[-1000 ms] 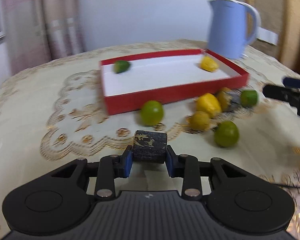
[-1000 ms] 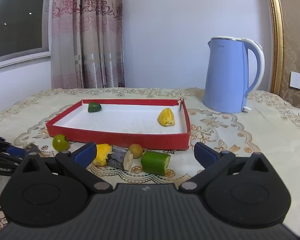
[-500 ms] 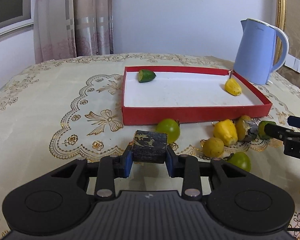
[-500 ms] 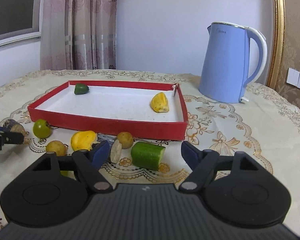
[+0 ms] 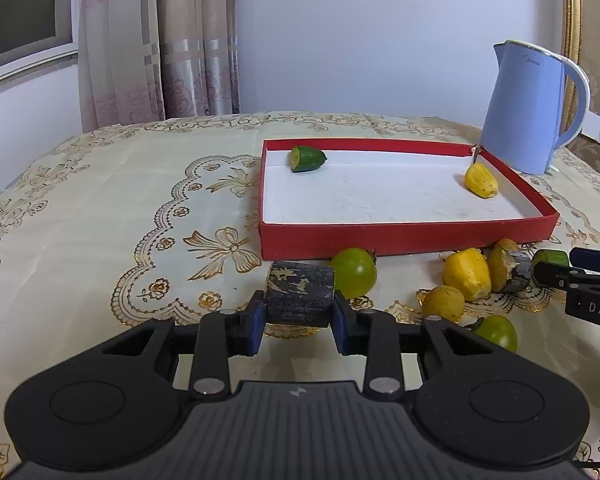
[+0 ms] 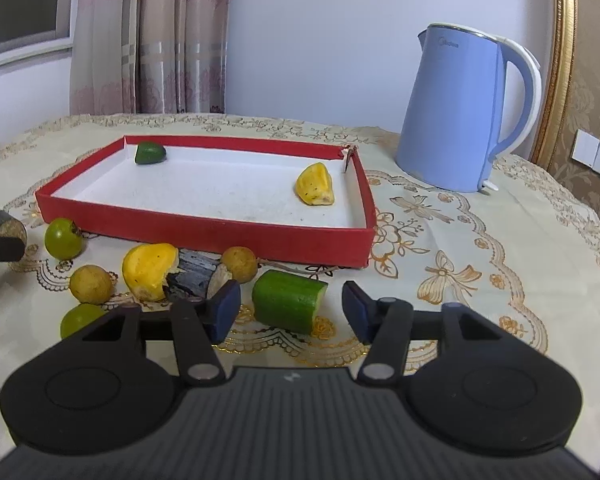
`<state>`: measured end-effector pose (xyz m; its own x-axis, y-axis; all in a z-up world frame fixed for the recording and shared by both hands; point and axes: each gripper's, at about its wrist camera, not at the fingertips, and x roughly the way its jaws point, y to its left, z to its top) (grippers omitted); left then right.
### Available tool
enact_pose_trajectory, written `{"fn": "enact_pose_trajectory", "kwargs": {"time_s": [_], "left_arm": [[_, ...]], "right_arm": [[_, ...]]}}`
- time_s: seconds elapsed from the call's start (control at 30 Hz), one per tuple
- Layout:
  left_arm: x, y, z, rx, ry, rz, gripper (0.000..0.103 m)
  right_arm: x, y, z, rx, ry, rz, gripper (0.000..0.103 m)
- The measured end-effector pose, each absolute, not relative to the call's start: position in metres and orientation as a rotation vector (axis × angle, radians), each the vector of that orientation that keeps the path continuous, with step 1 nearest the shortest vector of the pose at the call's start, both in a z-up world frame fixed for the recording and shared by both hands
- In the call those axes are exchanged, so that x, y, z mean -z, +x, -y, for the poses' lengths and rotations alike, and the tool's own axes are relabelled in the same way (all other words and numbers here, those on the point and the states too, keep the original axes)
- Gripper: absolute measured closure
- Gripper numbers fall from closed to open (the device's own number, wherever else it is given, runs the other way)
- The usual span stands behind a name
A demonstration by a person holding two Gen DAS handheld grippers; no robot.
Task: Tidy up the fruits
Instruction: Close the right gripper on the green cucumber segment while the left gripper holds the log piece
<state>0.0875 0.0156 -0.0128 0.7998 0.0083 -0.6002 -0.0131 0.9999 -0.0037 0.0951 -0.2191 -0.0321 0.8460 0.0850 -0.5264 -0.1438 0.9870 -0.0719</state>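
Observation:
My left gripper [image 5: 299,320] is shut on a dark-skinned cut piece [image 5: 299,299], held just above the cloth in front of the red tray [image 5: 404,236]. The tray holds a green piece [image 5: 307,159] and a yellow piece [image 5: 481,180]. In the right wrist view, my right gripper [image 6: 290,312] straddles a cut green cucumber-like piece [image 6: 288,300]. Its jaws are closing, and a small gap shows at each pad. Loose fruits lie before the tray: a yellow chunk [image 6: 150,270], a dark piece [image 6: 192,276], tan balls [image 6: 239,263] and green balls [image 6: 63,238].
A blue kettle [image 6: 456,108] stands right of the tray [image 6: 204,232] at the back. The table carries a cream embroidered cloth [image 5: 100,220]. Curtains and a window are behind on the left. The left gripper's tip [image 6: 0,240] shows at the left edge of the right wrist view.
The right jaws have narrowed from wide open around the green piece, and that gripper has come closer to it. The left gripper has rolled level, still gripping the dark piece.

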Motion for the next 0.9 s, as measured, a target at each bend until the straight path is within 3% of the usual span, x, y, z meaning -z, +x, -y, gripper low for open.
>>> {"fn": "enact_pose_trajectory", "kwargs": {"time_s": [0.07,0.47,0.57,0.67,0.73,0.8,0.83,0.9], "left_arm": [[0.012,0.088,-0.016,-0.011,-0.006,-0.643,0.071],[0.012,0.09,-0.018,-0.007,-0.008,-0.64,0.071],[0.011,0.09,-0.019,-0.008,-0.006,-0.639,0.071],[0.009,0.092,-0.018,-0.01,0.0,-0.635,0.071],[0.009,0.092,-0.018,-0.012,-0.002,-0.636,0.071],[0.009,0.091,-0.018,-0.01,-0.001,-0.637,0.071],[0.009,0.091,-0.017,-0.01,-0.002,-0.637,0.071],[0.008,0.091,-0.017,-0.01,0.002,-0.638,0.07]], "right_arm": [[0.033,0.099,0.218,-0.115,-0.117,-0.56,0.065],[0.03,0.095,0.226,-0.128,-0.087,-0.54,0.073],[0.027,0.091,0.231,-0.136,-0.071,-0.528,0.084],[0.025,0.093,0.234,-0.158,-0.07,-0.539,0.085],[0.027,0.095,0.232,-0.137,-0.1,-0.543,0.077],[0.031,0.096,0.23,-0.125,-0.124,-0.547,0.028],[0.031,0.093,0.228,-0.129,-0.135,-0.533,0.02],[0.029,0.089,0.224,-0.156,-0.16,-0.501,0.018]]}}
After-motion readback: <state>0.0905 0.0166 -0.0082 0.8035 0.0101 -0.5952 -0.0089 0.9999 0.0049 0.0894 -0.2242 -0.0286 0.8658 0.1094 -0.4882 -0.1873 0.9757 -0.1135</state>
